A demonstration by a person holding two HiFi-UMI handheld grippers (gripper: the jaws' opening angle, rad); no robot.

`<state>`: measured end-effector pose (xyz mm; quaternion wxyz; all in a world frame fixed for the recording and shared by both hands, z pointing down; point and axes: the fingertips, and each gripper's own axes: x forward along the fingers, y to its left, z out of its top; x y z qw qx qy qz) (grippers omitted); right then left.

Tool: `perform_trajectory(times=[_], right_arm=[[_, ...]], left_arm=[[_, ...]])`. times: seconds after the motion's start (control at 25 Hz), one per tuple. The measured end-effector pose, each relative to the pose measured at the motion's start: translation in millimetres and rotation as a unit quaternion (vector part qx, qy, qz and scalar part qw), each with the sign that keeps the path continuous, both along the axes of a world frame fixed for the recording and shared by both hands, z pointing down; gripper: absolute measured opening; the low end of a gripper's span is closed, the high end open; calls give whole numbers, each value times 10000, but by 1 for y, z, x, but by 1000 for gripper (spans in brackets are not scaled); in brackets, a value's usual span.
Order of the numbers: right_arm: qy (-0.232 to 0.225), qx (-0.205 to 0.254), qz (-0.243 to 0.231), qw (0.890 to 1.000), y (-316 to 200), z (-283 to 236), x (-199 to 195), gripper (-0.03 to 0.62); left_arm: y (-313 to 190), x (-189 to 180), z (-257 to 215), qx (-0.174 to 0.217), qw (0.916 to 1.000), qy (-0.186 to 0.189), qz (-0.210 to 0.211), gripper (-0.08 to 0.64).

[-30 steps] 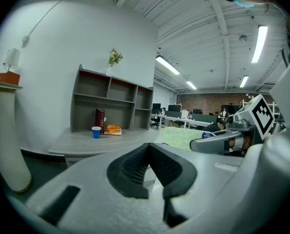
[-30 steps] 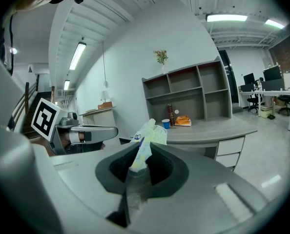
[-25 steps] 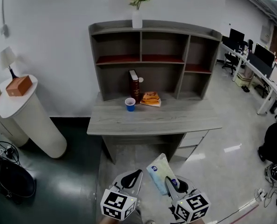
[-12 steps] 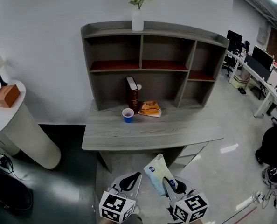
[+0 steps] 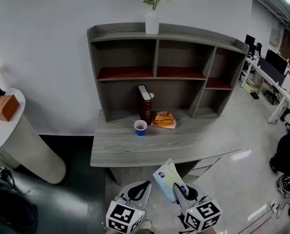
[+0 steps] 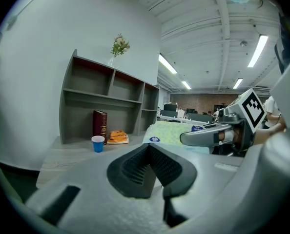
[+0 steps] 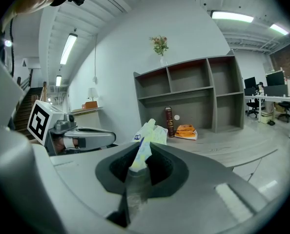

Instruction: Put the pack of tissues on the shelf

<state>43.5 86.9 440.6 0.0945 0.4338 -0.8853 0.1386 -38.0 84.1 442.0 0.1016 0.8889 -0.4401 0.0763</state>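
In its own view the right gripper [image 7: 143,155] pinches the pack of tissues [image 7: 151,133] by its edge. The head view places it short of the shelf [image 5: 120,31]. The left gripper [image 6: 151,152] sits closed and empty.

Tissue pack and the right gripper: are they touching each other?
Touching. The right gripper view shows the right gripper with its jaws pinched shut on the edge of the tissue pack, with no gap between them.
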Motion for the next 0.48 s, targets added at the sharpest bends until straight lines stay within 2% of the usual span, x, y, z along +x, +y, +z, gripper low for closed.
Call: perform_trajectory(times=[0.2, 0.48], right_arm=[[37, -4, -30, 10000, -15, -3, -16, 25], [49, 25, -26, 10000, -38, -7, -20, 25]], left_arm=[[-13, -17, 1, -22, 10000, 32, -8, -11], [-26, -21, 9, -188, 9998, 38, 15, -11]])
